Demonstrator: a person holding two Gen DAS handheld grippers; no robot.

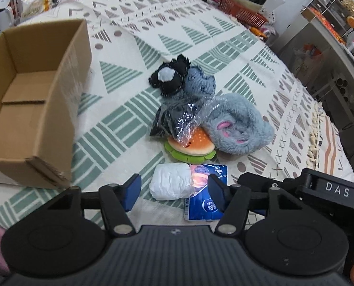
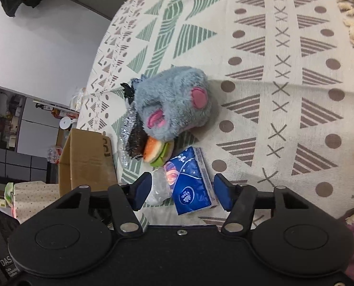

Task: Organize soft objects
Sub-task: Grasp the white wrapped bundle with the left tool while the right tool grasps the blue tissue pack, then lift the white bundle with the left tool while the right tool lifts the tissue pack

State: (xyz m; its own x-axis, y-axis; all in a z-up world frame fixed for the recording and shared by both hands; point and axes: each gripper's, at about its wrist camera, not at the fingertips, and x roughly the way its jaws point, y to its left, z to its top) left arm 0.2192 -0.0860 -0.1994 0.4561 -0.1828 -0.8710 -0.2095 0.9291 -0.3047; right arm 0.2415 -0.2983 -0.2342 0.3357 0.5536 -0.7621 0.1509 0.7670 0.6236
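From the left wrist view, the soft things lie bunched in one heap on the patterned cloth of the tabletop (image 1: 134,54), which suits sorting: everything is within reach of the empty cardboard box (image 1: 37,100) standing open to the left. The heap holds a denim fabric toy (image 1: 177,78), a crinkled plastic bag (image 1: 186,116) draped over dark fabric, a plush hamburger (image 1: 191,146) and a grey plush mouse (image 1: 236,124), all touching. Nearest the camera, a white wrapped roll (image 1: 171,183) lies against a blue tissue pack (image 1: 208,190). The left hand-held gripper (image 1: 174,191) is released, its blue pads spread on either side of the white roll, low over the cloth, pointing at the heap; probably lining up for a grasp. The other black tool (image 1: 320,190) sits just to the right.

From the right wrist view, the right hand-held gripper (image 2: 183,189) is also released, tilted so the scene appears turned sideways. Its pads straddle the blue tissue pack (image 2: 191,183) without touching it, the white roll (image 2: 158,188) beside the inner pad. The mouse (image 2: 177,102) rests over the hamburger (image 2: 158,153), and the box (image 2: 88,157) stands beyond.
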